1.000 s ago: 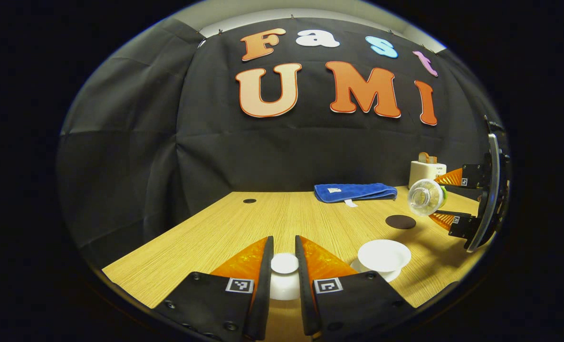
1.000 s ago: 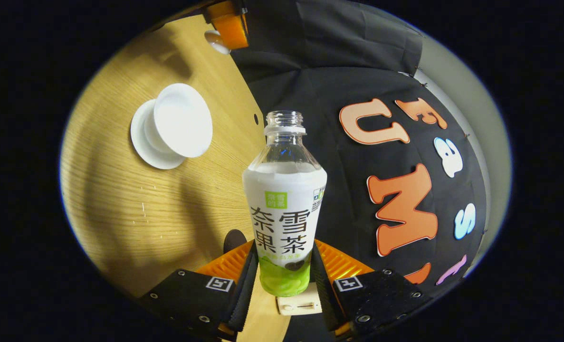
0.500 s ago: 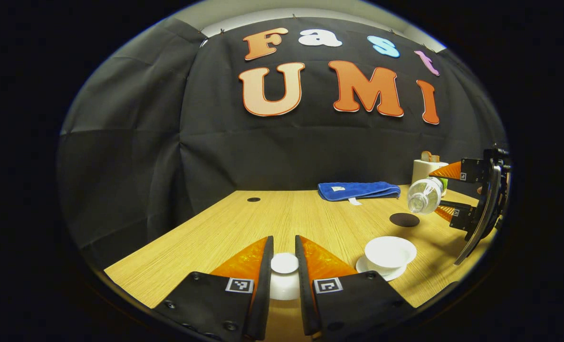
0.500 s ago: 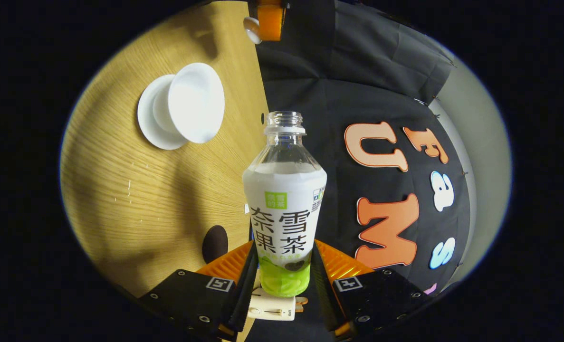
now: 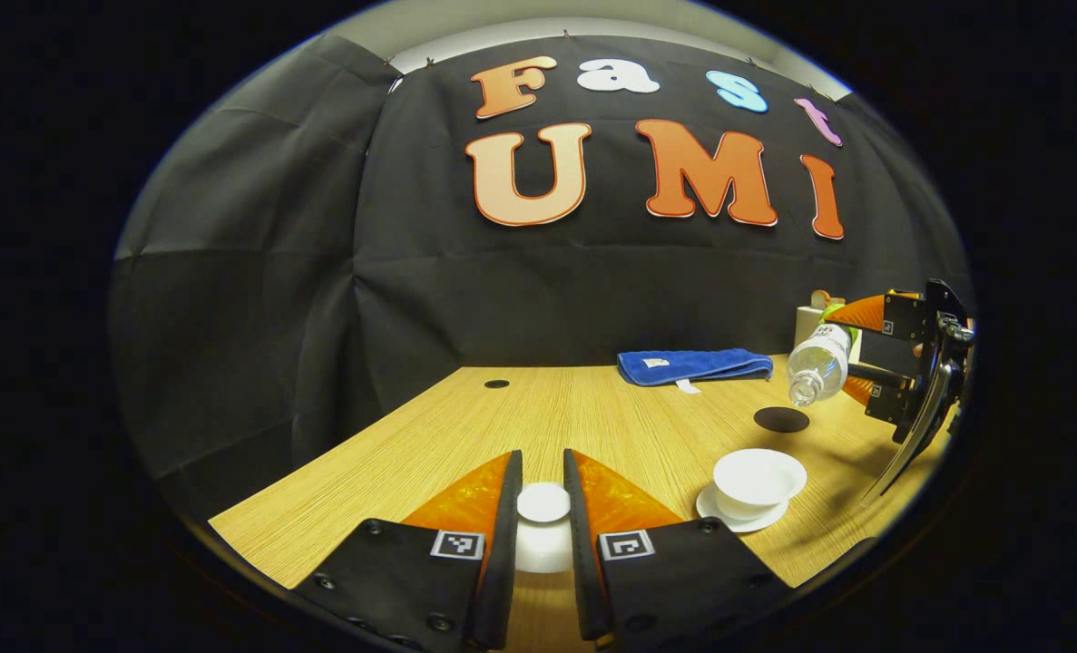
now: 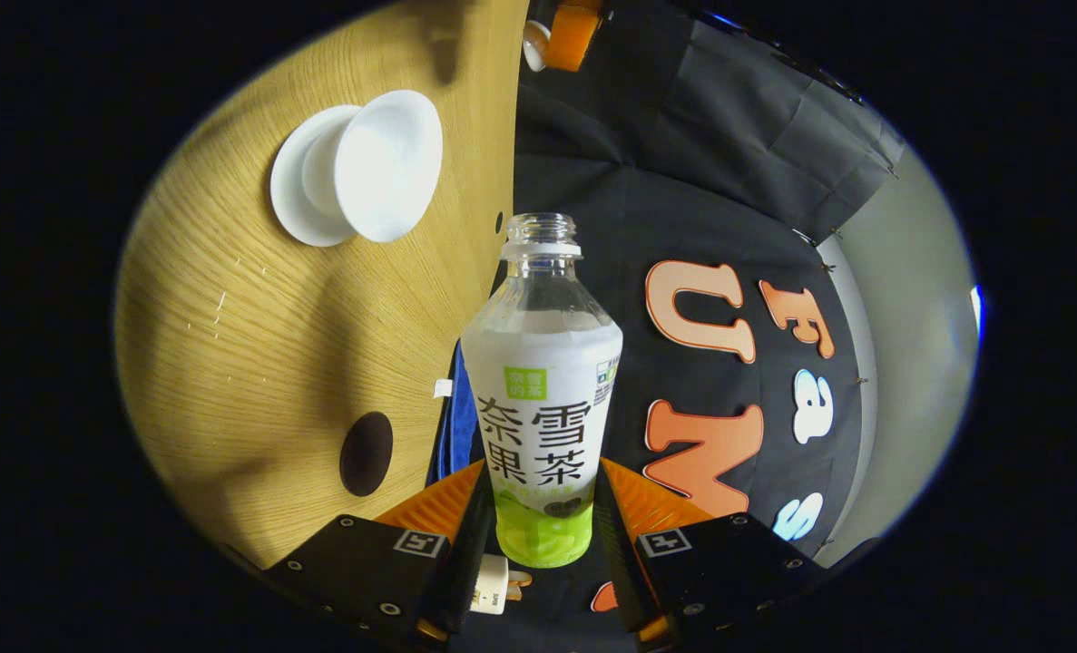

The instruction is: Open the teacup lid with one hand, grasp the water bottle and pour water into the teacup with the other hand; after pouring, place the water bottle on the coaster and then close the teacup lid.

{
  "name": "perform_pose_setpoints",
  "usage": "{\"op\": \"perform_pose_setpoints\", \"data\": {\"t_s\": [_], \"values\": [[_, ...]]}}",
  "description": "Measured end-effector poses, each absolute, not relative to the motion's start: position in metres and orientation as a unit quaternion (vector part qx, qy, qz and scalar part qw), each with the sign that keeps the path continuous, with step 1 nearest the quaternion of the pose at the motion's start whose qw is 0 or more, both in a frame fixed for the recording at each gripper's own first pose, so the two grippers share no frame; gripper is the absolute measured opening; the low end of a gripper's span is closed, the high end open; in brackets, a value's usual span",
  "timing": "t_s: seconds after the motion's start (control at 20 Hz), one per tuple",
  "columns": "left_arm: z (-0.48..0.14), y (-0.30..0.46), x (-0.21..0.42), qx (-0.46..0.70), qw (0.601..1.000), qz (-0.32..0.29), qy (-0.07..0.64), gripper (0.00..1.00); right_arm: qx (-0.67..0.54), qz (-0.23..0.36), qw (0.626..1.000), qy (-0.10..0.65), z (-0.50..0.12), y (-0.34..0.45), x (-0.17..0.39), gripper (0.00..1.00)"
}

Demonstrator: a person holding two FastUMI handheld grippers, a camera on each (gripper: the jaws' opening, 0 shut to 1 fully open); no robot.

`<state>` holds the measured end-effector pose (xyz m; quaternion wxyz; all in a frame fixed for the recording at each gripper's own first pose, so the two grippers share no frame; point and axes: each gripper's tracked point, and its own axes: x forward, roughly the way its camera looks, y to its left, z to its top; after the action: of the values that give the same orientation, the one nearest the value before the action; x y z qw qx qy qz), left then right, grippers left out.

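Observation:
My left gripper [image 5: 543, 503] is shut on the white teacup lid [image 5: 543, 501] by its knob, held low over the table's near edge. The open white teacup [image 5: 759, 473] sits on its saucer [image 5: 741, 517] to the right. Beyond it lies the round dark coaster [image 5: 781, 419]. My right gripper [image 6: 541, 508] is shut on the capless water bottle [image 6: 543, 399], which is tilted with its mouth toward the cup [image 6: 384, 168]. In the left gripper view the bottle [image 5: 815, 363] hangs above and right of the cup, the right gripper [image 5: 901, 363] behind it. The coaster [image 6: 366, 453] lies near the bottle's base.
A folded blue towel [image 5: 694, 365] lies at the back of the wooden table [image 5: 465, 435]. A small white device [image 5: 815, 317] stands at the far right behind the bottle. A small dark hole [image 5: 496, 384] marks the tabletop at the back.
The right gripper has drawn back to the right with the bottle and rolled it up from the steep pour. The left gripper keeps the lid still.

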<state>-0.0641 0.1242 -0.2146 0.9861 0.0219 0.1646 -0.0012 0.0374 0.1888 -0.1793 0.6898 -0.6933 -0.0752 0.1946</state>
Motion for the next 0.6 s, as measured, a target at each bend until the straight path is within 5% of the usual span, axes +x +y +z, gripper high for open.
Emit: {"op": "perform_pose_setpoints", "data": {"t_s": [0.6], "values": [[-0.213, 0.119, -0.065, 0.012, 0.986, -0.008, 0.165, 0.32, -0.724, 0.177, 0.657, -0.113, -0.172, 0.194, 0.027, 0.63]]}}
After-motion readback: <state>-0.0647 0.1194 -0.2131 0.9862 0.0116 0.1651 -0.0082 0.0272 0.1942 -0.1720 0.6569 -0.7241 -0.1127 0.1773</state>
